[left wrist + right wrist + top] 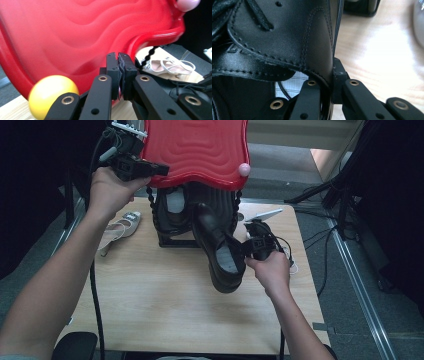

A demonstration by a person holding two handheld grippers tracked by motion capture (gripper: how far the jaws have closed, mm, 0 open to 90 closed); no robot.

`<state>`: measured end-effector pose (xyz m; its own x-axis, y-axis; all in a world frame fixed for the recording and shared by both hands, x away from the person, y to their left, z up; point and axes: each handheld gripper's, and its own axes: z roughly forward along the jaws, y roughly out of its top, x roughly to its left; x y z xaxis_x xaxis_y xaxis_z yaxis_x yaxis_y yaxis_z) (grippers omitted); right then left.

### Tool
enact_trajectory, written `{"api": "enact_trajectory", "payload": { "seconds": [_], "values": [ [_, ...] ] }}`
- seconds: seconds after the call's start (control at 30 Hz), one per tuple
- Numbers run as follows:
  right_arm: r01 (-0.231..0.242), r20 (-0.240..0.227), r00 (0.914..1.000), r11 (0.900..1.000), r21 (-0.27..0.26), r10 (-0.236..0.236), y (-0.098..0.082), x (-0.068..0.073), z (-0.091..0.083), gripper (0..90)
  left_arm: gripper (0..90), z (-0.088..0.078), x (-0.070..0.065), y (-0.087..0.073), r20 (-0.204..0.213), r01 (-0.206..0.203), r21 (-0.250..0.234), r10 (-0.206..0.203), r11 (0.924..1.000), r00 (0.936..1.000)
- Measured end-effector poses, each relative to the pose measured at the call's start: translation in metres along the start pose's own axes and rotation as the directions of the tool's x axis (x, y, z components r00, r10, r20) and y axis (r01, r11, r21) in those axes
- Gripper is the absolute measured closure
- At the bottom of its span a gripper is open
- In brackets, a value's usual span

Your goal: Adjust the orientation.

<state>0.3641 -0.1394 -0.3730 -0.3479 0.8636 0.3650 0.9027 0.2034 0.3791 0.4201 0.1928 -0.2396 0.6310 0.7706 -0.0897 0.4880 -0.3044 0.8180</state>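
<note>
A red wavy tray (200, 147) stands tilted up on a black stand (172, 215) at the table's far side. My left gripper (160, 169) is at its left rim, and in the left gripper view its jaws (118, 72) are shut on the rim of the red tray (75, 32). A black leather lace-up shoe (220, 250) hangs tilted in front of the stand, sole side facing up. My right gripper (248, 249) holds it from the right. In the right gripper view that gripper (331, 82) is shut on the collar of the shoe (287, 32).
A pale strappy sandal (120, 227) lies on the wooden table (165, 300) left of the stand. A pink ball (244, 169) and a yellow ball (51, 92) sit at tray corners. Black bead strings (147, 56) hang below it. A white object (265, 214) lies at the far right.
</note>
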Motion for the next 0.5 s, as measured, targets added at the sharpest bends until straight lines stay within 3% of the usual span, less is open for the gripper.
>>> {"api": "enact_trajectory", "payload": {
  "seconds": [0.17,0.27,0.5],
  "values": [
    [-0.035,0.001,0.9994,0.998,-0.043,0.035,0.014,0.005,0.006,88.6,88.3,0.005,0.004,-0.003,-0.014,0.002,0.003,-0.002,1.0,0.9999],
    [-0.055,0.026,0.998,0.996,-0.075,0.057,0.021,0.007,0.011,88.6,89.9,0.005,0.003,-0.004,-0.02,-0.004,-0.001,0.004,1.0,0.9998],
    [-0.118,0.045,0.9911,0.984,-0.136,0.125,0.031,0.009,0.023,88.6,90.0,0.005,0.003,-0.005,-0.021,-0.011,-0.007,0.011,0.9999,0.9997]
  ]
}}
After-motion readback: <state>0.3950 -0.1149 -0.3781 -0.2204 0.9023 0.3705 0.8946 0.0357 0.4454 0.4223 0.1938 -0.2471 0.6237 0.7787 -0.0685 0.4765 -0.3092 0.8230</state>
